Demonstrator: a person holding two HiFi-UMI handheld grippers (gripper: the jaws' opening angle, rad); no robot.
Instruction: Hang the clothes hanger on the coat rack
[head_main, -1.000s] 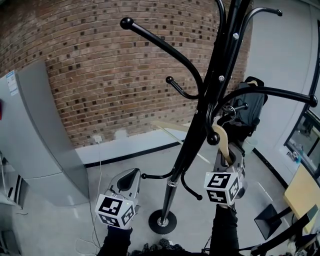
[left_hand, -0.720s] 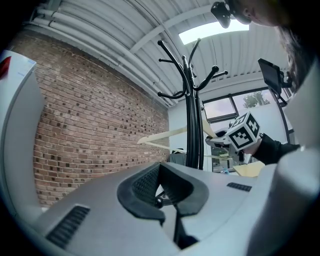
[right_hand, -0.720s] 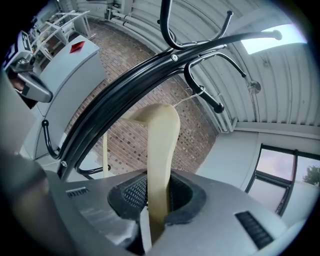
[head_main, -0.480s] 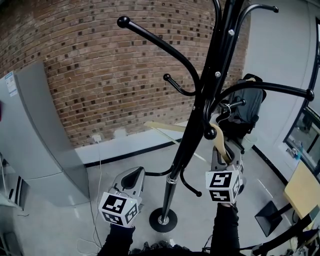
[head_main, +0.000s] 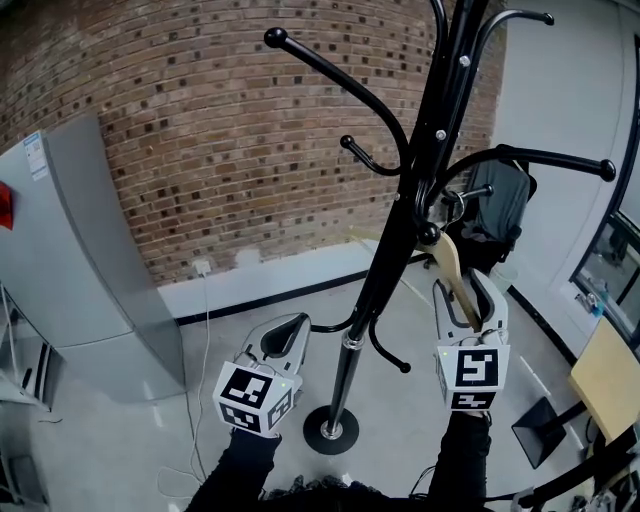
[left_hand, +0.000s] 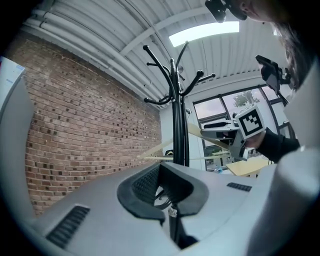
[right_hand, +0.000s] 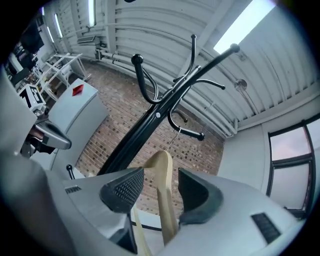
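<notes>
The black coat rack stands in the middle, its curved arms spread overhead. A pale wooden hanger hangs by its metal hook from a lower arm on the rack's right side. My right gripper is just below it. Its jaws are opening, and the hanger's arm runs between the pads with a gap on either side. My left gripper is lower left of the pole, shut and holding nothing. The left gripper view shows its jaws closed, with the rack and the hanger beyond.
A tall grey cabinet stands against the brick wall at left. The rack's round base sits on the floor between my arms. A dark bag is behind the rack, and a wooden tabletop corner is at right.
The right gripper's jaws have opened off the hanger's arm, and the gripper has drawn back. The hanger stays hooked on the rack. The left gripper has drifted slightly right.
</notes>
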